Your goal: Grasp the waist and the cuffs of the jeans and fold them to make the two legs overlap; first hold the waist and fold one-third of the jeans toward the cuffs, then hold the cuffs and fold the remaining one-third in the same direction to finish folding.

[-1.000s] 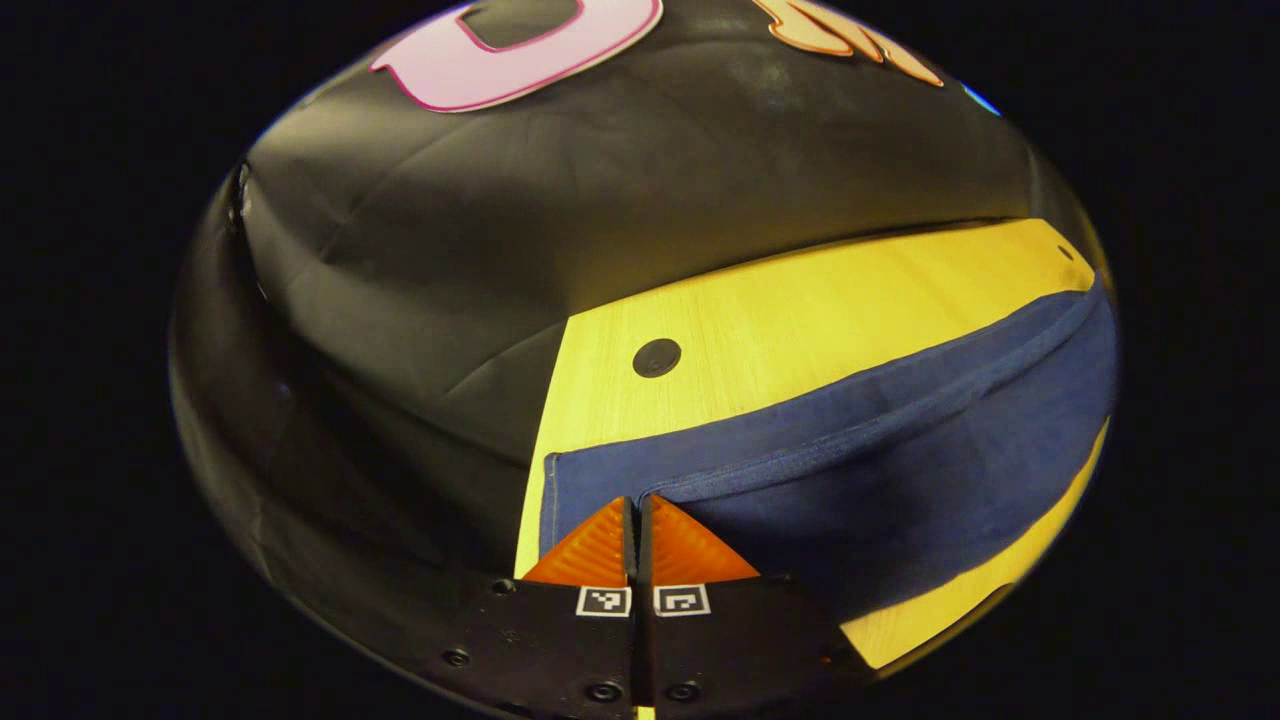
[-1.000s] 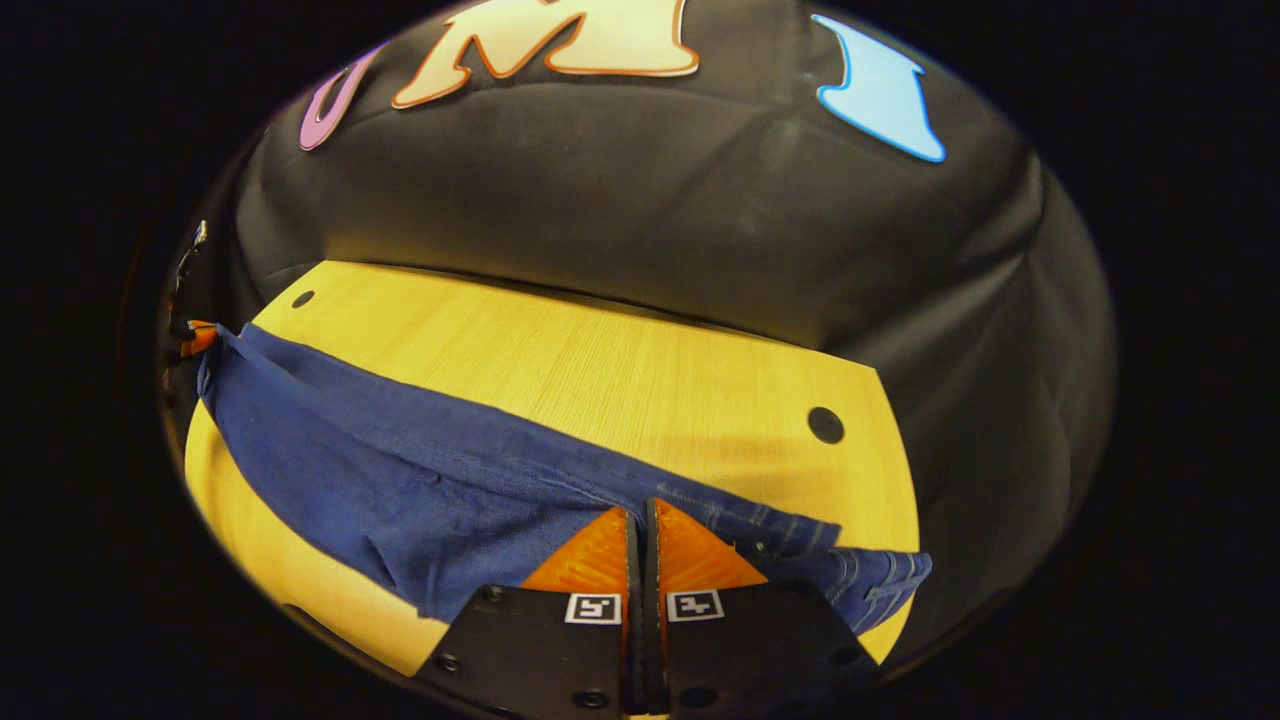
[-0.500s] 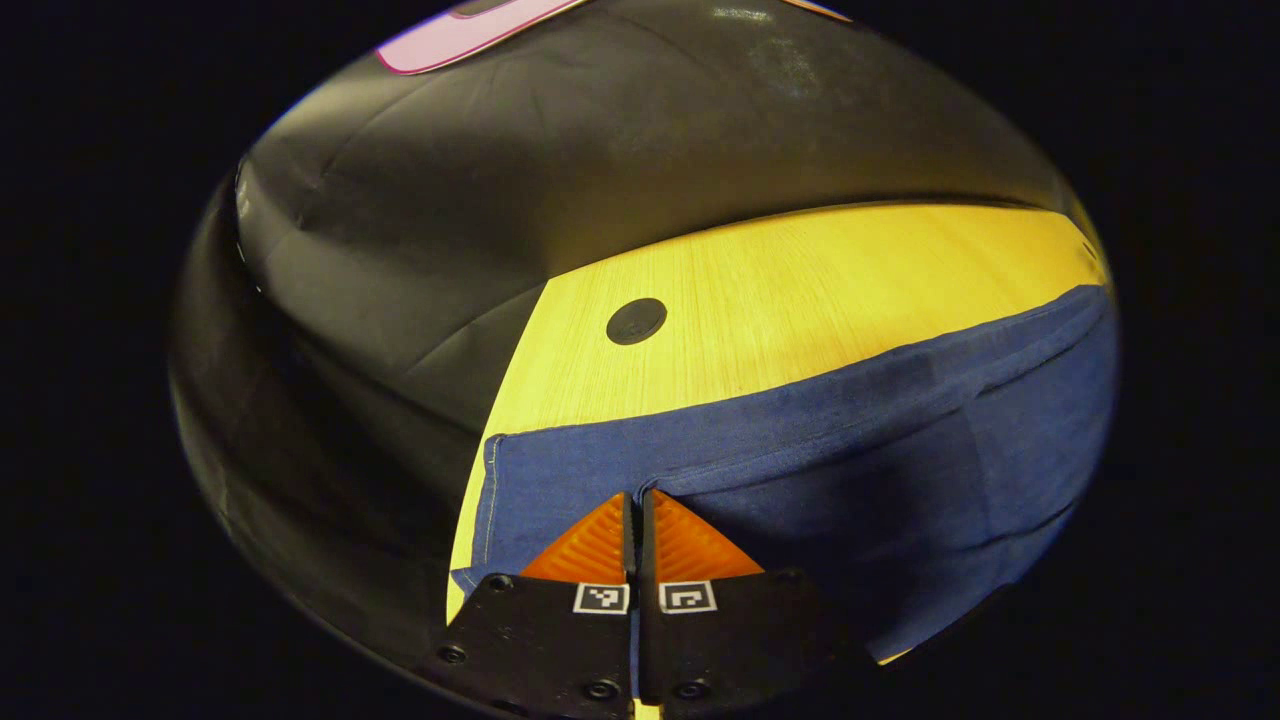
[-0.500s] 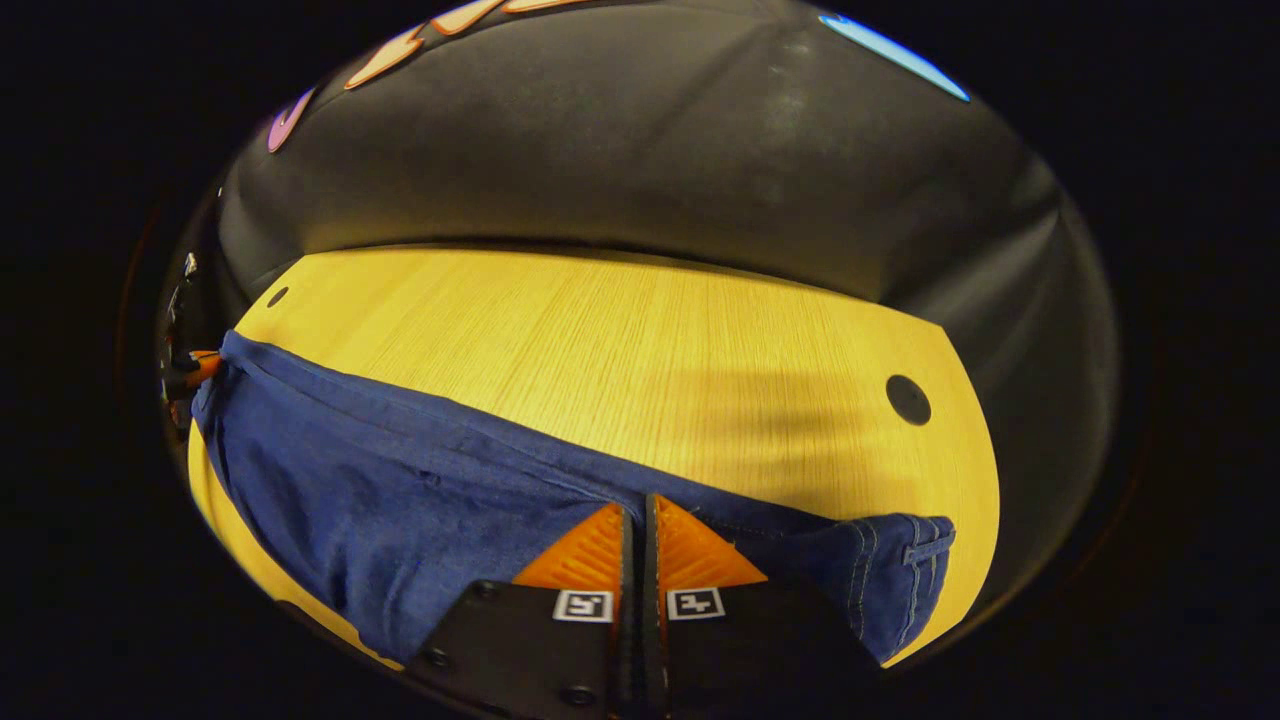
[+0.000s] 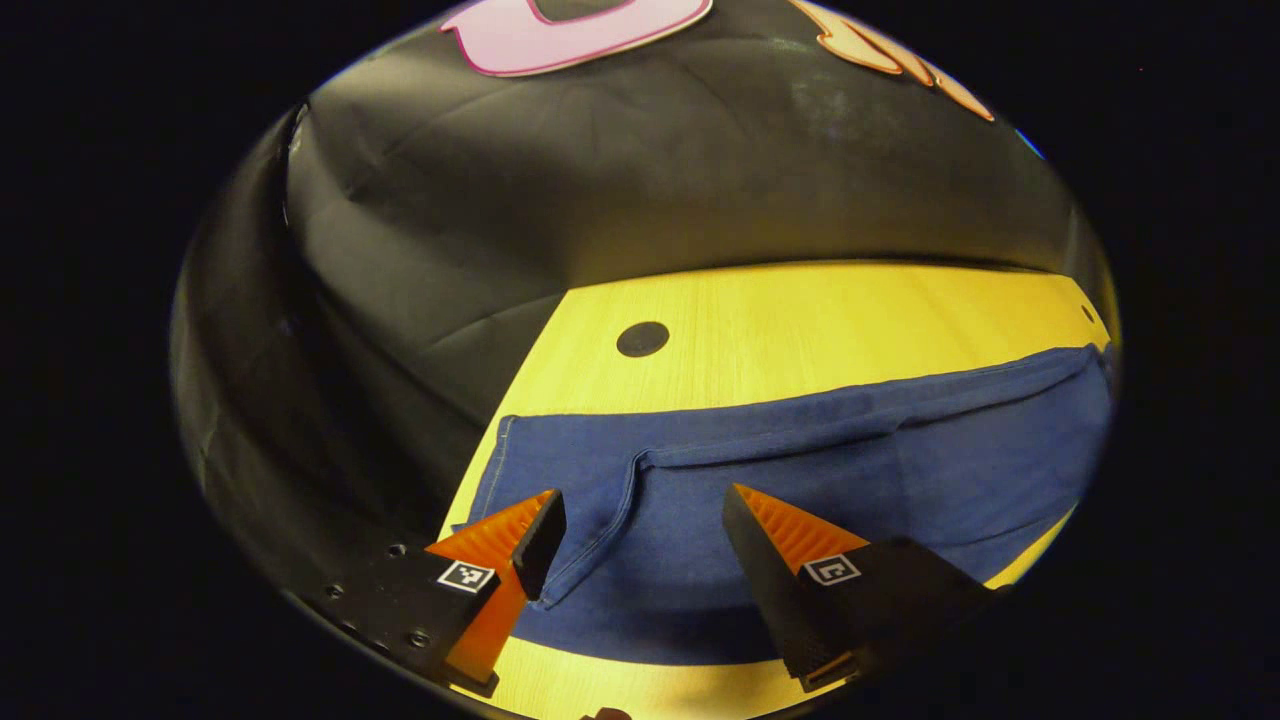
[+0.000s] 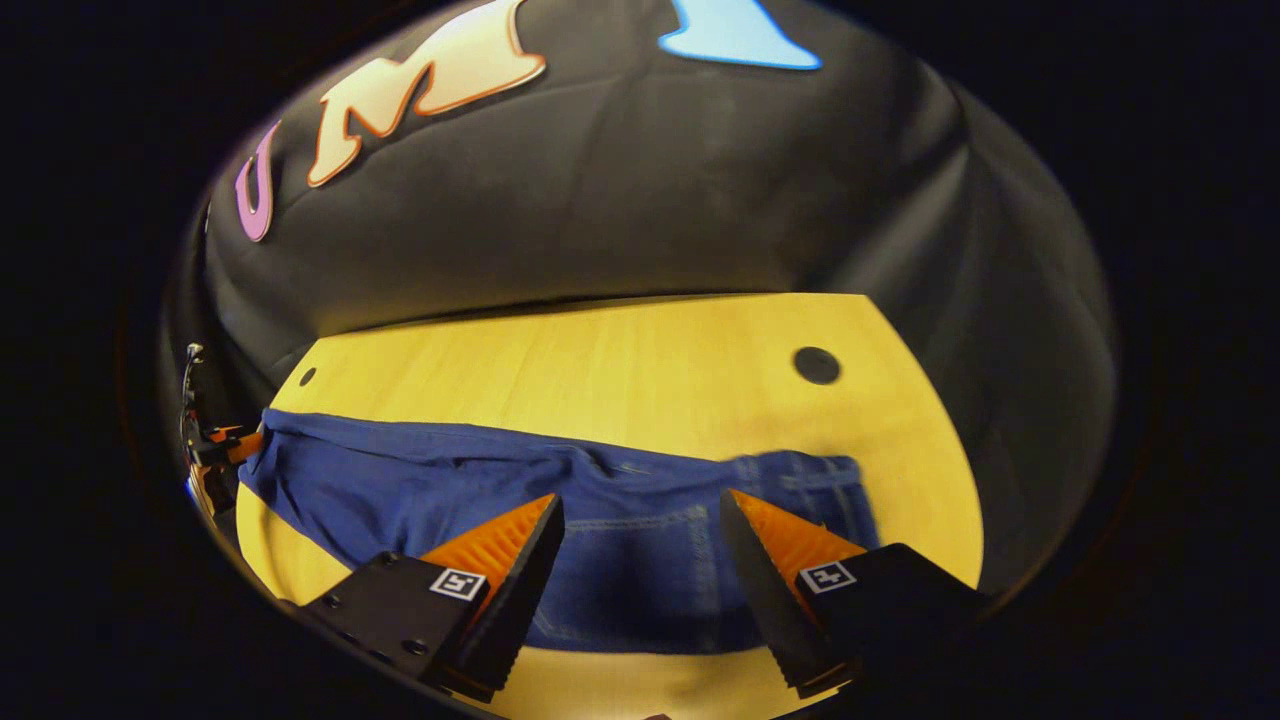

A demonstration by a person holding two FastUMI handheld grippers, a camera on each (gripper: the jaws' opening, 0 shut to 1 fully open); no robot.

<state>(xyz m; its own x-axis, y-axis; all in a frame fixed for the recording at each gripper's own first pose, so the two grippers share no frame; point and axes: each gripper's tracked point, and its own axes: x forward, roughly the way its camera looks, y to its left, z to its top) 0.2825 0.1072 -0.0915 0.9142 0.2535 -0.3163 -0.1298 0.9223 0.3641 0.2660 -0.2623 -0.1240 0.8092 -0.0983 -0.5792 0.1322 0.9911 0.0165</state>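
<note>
Dark blue jeans [image 5: 820, 470] lie flat across the yellow wooden table [image 5: 800, 320], one leg laid over the other. In the left gripper view the cuffs end [image 5: 560, 470] lies just ahead of my left gripper [image 5: 640, 515], which is open and slightly above the cloth. In the right gripper view the waist end [image 6: 780, 500], with its pocket stitching, lies in front of my right gripper [image 6: 640, 525], also open with nothing between its fingers. The left gripper [image 6: 215, 450] shows small at the jeans' far left end.
The table has a round black hole near each end [image 5: 642, 339] [image 6: 816, 365]. Bare wood stretches beyond the jeans to the black booth wall [image 6: 600, 220]. The table's left edge [image 5: 500, 420] drops off close to the cuffs.
Both grippers were shut on the jeans and holding them up; now both have opened, and the jeans lie flat on the table. Both grippers have drawn back a little.
</note>
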